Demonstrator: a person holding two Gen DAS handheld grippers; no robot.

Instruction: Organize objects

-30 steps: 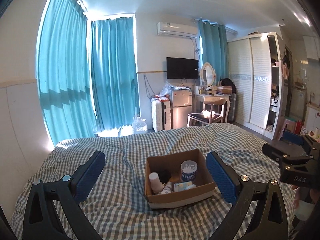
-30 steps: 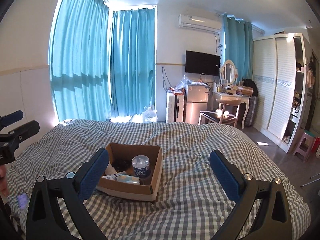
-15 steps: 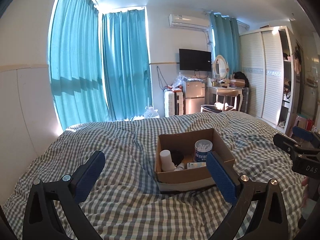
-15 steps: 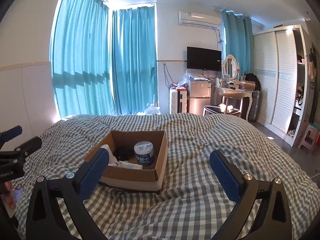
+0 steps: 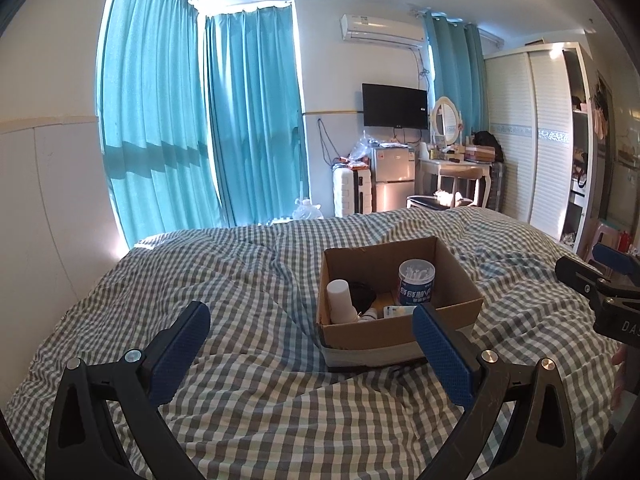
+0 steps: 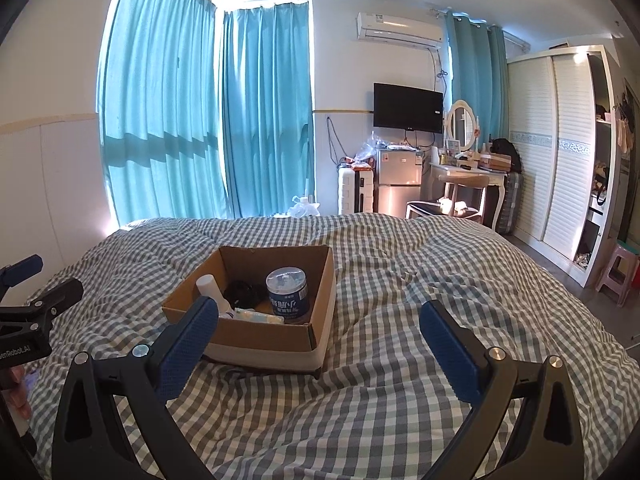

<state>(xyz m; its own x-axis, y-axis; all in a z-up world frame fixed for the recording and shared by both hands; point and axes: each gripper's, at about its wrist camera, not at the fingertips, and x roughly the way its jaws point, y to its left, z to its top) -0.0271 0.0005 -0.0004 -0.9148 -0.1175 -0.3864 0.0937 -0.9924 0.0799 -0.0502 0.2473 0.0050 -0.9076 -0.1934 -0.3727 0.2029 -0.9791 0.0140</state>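
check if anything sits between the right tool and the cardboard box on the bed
Nothing visible does. Only bare checked bedspread lies between the open right tool and the cardboard box, which sits ahead and to its left.

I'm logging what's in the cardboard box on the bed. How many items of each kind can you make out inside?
Inside the cardboard box:
Cotton swab jar: 1
White bottle: 1
Black bundle: 1
Small flat packet: 1
Total: 4 clearly visible; a smaller item beside the bottle is too hidden to identify.
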